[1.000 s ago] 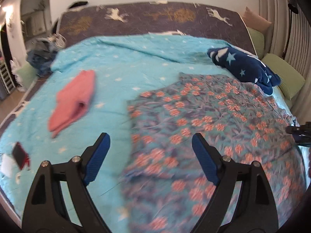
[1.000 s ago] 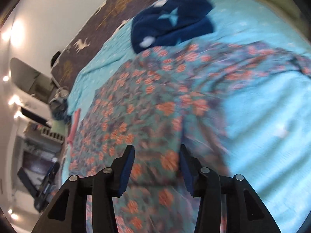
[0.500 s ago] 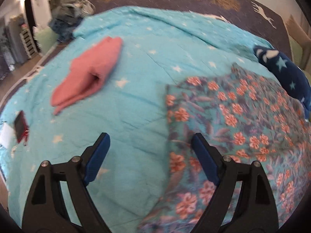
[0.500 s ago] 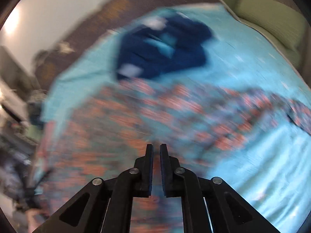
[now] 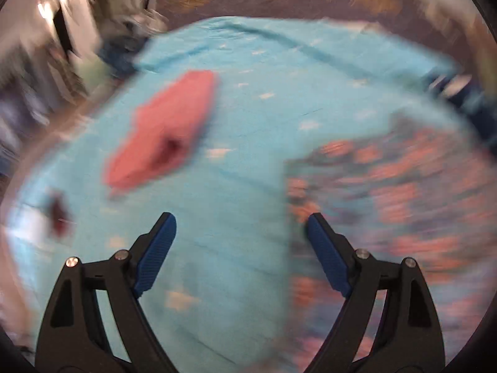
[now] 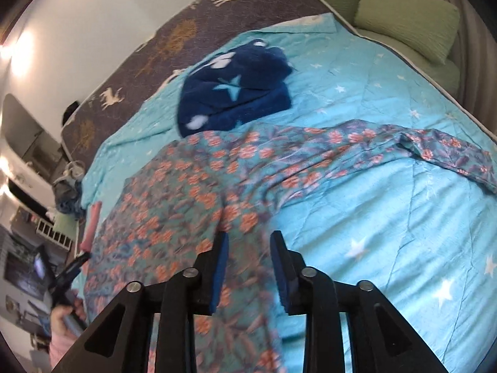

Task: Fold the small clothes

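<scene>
A floral teal and orange garment (image 5: 388, 186) lies spread on the turquoise blanket (image 5: 248, 108). My left gripper (image 5: 240, 220) hovers open over the blanket, its right finger just at the garment's left edge, with nothing between the jaws; this view is blurred. In the right wrist view the floral garment (image 6: 192, 192) fills the middle, with one sleeve trailing off to the right. My right gripper (image 6: 249, 236) is above the garment's near right edge. Its jaws are opening, with cloth showing in the gap and the pads not pressing on it.
A folded pink garment (image 5: 164, 136) lies left of the floral one. A navy star-print garment (image 6: 236, 90) sits beyond it. Green pillows (image 6: 407, 15) line the far right of the bed. A small dark object (image 5: 59, 214) lies near the blanket's left edge. A hand (image 6: 62, 317) shows at lower left.
The left gripper has swung left and lower, so the floral garment's edge now sits by its right finger. The right gripper's jaws shut tight, then parted again, and its view rose.
</scene>
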{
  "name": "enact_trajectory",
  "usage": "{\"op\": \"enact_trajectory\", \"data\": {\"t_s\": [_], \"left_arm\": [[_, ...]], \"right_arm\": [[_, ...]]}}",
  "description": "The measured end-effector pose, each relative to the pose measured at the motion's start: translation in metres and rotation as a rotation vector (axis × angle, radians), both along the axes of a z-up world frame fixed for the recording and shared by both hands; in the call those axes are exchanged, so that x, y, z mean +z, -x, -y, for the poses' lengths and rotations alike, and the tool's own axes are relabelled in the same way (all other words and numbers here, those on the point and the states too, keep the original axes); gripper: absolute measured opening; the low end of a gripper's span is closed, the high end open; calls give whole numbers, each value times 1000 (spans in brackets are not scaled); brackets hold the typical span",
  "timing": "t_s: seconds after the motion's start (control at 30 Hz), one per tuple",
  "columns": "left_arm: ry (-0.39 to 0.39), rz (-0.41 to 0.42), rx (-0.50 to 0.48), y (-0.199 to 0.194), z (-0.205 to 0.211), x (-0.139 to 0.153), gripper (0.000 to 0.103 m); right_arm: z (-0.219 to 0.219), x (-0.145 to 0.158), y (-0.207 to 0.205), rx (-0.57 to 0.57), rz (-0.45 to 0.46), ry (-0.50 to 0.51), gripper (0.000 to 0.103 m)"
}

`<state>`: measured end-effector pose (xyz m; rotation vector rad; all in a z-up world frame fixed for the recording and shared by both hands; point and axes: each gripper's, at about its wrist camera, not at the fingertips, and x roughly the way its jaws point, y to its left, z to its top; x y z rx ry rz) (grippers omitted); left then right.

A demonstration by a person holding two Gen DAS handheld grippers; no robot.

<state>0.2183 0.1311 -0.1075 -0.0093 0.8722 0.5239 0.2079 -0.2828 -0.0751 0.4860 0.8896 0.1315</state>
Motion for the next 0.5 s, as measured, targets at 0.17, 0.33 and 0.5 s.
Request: {"op": "enact_trajectory", "data": {"t_s": [0.17,0.33,0.5], "left_arm": [[178,54,76,20,-31,6,81],[197,174,-100,47,-3,49,82],[261,173,-327,52,48,52,82]], "right_arm": [[7,-6,14,-11,-17,23,35],[89,-26,27,-264,-58,-165,36],[167,-51,51,-504,-89,-283,45]]}}
